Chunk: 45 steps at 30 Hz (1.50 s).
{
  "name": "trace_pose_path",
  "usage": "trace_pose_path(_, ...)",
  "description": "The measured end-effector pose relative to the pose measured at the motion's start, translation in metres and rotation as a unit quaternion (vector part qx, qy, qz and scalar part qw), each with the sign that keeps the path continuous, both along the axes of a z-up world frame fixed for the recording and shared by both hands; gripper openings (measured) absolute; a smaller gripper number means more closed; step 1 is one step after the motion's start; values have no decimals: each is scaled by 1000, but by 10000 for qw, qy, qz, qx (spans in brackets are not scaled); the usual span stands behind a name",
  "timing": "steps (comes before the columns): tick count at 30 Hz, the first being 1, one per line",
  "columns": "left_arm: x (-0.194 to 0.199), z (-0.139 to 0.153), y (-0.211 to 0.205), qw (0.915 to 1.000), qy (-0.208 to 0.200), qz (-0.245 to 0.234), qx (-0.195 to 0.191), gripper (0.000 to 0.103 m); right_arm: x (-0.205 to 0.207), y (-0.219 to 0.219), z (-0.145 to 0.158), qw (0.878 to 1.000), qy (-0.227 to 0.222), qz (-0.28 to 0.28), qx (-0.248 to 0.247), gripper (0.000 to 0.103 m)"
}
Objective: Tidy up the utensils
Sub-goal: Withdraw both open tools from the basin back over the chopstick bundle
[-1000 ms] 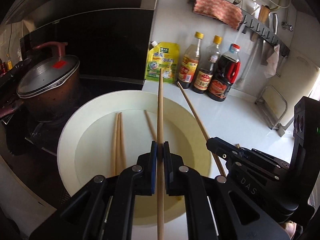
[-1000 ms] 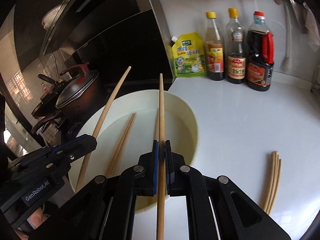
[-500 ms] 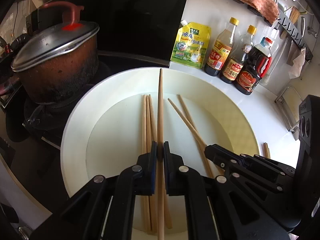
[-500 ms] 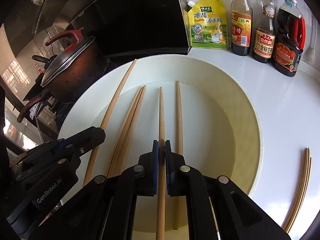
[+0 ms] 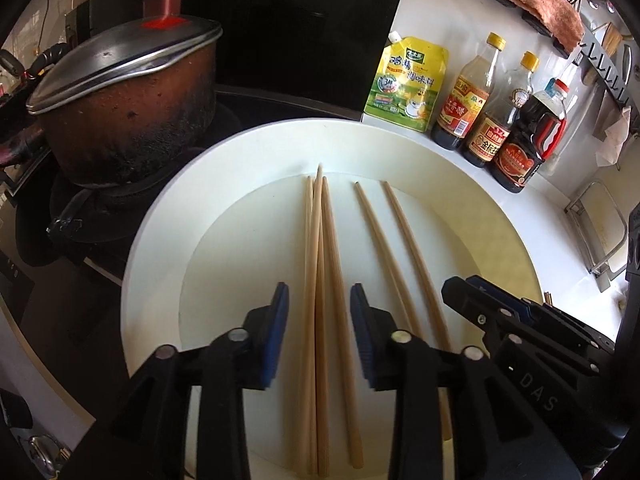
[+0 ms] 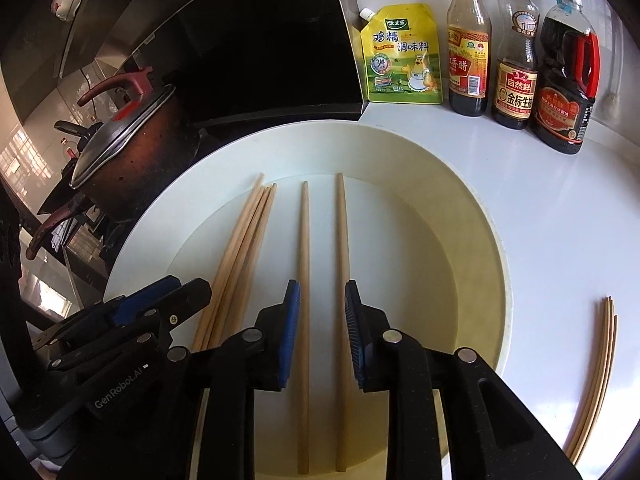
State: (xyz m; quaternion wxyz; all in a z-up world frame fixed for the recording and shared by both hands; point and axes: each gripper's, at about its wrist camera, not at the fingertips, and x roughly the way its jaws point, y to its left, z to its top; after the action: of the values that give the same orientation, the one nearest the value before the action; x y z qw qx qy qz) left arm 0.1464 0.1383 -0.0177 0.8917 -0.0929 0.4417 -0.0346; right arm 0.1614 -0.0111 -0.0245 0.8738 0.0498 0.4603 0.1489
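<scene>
Both grippers have just let go. Half a second ago each one was clamped on a single wooden chopstick above the cream plate (image 5: 160,240); now the left gripper (image 5: 319,330) stands with its jaws spread wide, and the right gripper (image 6: 322,328) is spread in the same way, and neither one holds anything.

The two released chopsticks now lie flat in the plate. In the left wrist view a bundle of three chopsticks (image 5: 318,280) lies directly under the open left jaws, the sticks touching each other; a second ago only two lay at that place, so the left one has joined them. To the right of the bundle lies a pair of chopsticks (image 5: 396,248), a little apart from each other and almost parallel. In the right wrist view this same pair runs under the open right jaws.

So five chopsticks are in the plate, all pointing in roughly the same direction. I judge that this part of the task is done and that it is not yet finished, because some loose chopsticks (image 6: 596,376) are lying on the white counter (image 6: 560,220), well apart from the plate on its right side. The next move probably is to lift both grippers away and to collect those ones
</scene>
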Motion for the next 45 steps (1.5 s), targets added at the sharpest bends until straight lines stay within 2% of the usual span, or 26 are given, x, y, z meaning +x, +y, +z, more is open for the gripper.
trace_pose_path(19,-42,16,-6,9996,-288,35,56,46,-56,-23,22,9989,-438,-122,-75,25)
trace_pose_path(34,-77,35,-41,9988,-414,-181,167,50,-102,-70,39,9971,-646,-408,51,31)
trace_pose_path(38,-84,43,-57,9980,-517,-313,194,54,-117,-90,48,9957,-808,-452,17,35)
trace_pose_path(45,-90,52,-89,9950,-695,-695,169,54,-138,-131,59,9917,-1072,-703,-59,36)
